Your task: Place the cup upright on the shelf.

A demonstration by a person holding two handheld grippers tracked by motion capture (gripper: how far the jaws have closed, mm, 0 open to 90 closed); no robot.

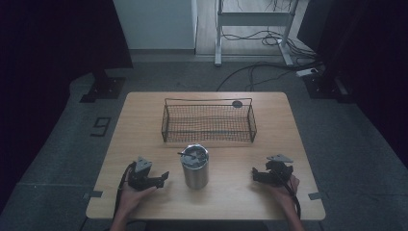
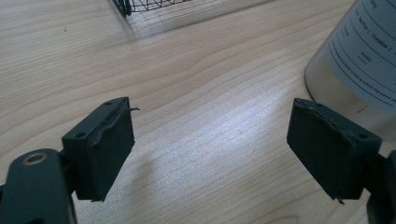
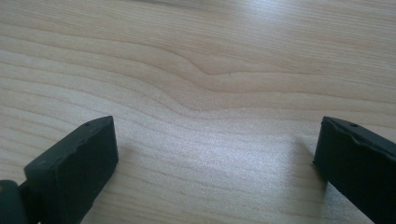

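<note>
Facing: I have the steel tumbler upright at the middle of the counter, between my two hands, its long axis vertical.
Left tongs: released, nothing between the pads; in the left gripper view the jaws stand well apart over bare wood, despite the narrow reading. They point toward the tumbler, which lies just beyond and to the side of one pad.
Right tongs: also released and empty, aimed inward at the tumbler from the other side, bare wood ahead of them in the right gripper view.
Nearer hand: I judge the left slightly closer to the tumbler wall; the right sits farther off.
Inside the tumbler: a dark, thin item lies across its open mouth; I cannot tell what it is.
Behind: a wire basket, set crosswise, stands just beyond the tumbler, apart from it.
In the way: nothing between either tongs and the tumbler; a sideways approach looks free to me.
</note>
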